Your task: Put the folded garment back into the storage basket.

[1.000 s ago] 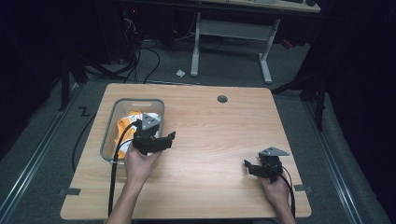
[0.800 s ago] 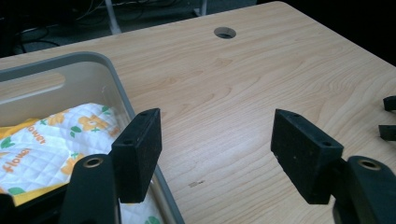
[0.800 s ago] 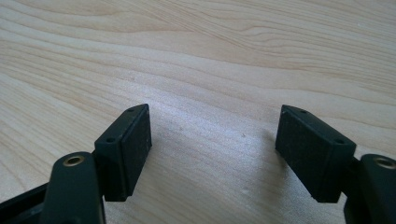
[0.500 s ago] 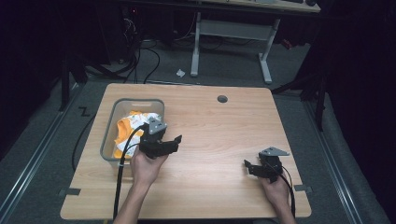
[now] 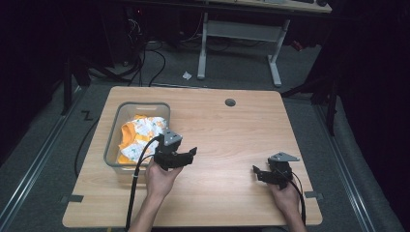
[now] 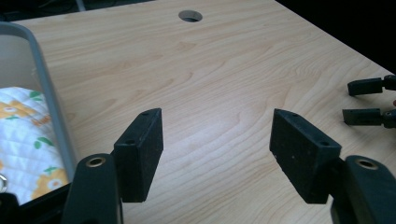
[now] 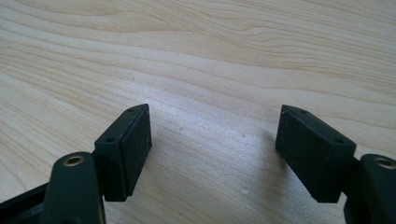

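The left gripper (image 5: 186,155) hung just beside the clear bin (image 5: 112,145), its jaws spread wide and empty over bare table (image 5: 232,140), probably because it had nothing to carry. The flowered cloth (image 5: 140,130) lay inside the bin. The right gripper (image 5: 258,173) rested low, also released, well apart.

The high view looks steeply down on the whole table (image 5: 227,140); both gripper views skim close over its wood, the left one sharing the bin (image 6: 46,93) at frame left.

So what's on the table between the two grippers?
Nothing: high view shows bare wood between the left gripper and the right gripper.
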